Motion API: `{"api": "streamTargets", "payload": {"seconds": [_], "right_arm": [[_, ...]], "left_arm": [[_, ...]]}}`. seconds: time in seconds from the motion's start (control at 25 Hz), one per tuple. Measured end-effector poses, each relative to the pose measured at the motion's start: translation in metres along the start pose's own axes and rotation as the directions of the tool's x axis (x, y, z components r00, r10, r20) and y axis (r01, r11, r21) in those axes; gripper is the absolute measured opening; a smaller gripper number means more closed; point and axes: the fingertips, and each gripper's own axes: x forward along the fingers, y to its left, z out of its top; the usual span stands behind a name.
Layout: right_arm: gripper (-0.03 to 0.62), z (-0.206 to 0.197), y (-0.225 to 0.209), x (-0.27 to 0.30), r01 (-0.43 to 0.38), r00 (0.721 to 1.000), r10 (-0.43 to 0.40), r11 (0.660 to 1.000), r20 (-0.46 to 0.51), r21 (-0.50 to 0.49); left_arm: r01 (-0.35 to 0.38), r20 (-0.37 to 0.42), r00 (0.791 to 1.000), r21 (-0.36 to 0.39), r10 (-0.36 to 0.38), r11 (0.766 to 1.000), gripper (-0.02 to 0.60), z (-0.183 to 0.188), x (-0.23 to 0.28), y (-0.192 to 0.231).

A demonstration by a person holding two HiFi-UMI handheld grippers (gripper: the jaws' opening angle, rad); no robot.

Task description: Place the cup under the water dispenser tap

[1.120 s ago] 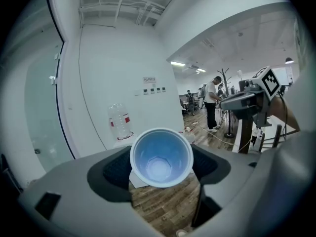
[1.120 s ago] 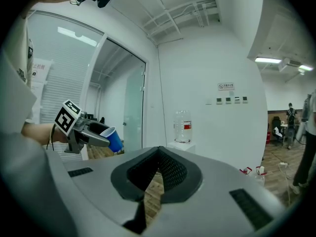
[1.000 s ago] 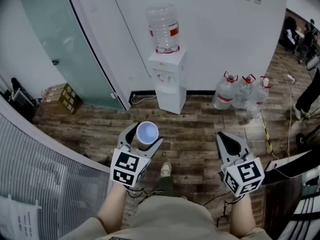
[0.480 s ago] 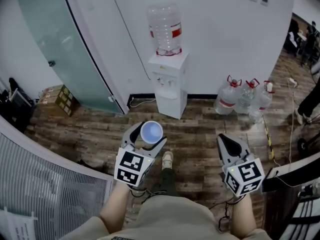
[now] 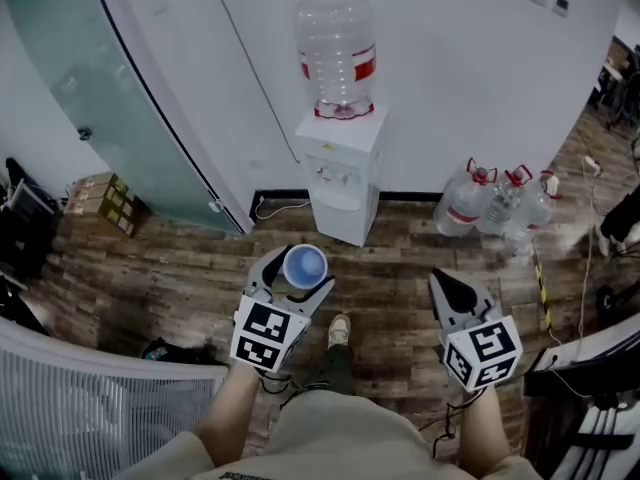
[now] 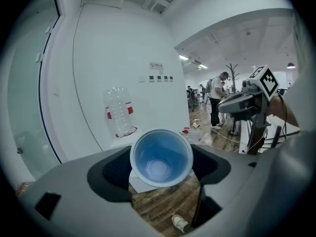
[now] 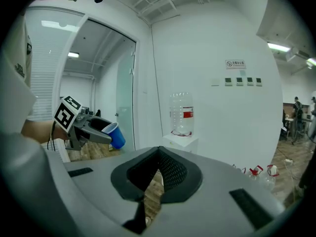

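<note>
Grasps the blue plastic cup (image 6: 161, 158) upright in the left gripper (image 5: 296, 274), ready for the white water dispenser (image 5: 345, 173), with the right gripper (image 5: 447, 286) clenched empty

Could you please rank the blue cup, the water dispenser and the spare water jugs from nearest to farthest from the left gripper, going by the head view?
1. Blue cup, gripped in the jaws of the left gripper.
2. Water dispenser, straight ahead against the white wall.
3. Spare water jugs, on the floor to the dispenser's right, farthest.

Cup (image 5: 304, 266) in left tool (image 5: 295, 274); dispenser (image 5: 345, 173) ahead against wall (image 5: 460, 78); bottles (image 5: 500, 208) to its right.
</note>
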Motion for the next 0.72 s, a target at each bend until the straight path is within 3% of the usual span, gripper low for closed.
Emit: {"api": "streamTargets", "payload": {"seconds": [0.44, 0.72], "right_arm": [[0.006, 0.042, -0.064, 0.182, 0.031, 0.995, -0.026, 0.998, -0.092, 0.052], [0.006, 0.047, -0.085, 0.267, 0.031, 0.989, -0.019, 0.996, -0.148, 0.081]], "left_arm": [[0.073, -0.084, 0.994, -0.017, -0.075, 0.997, 0.368, 0.002, 0.136, 0.137], [0.136, -0.127, 0.981, -0.066, -0.143, 0.989, 0.368, -0.015, 0.208, 0.182]]}}
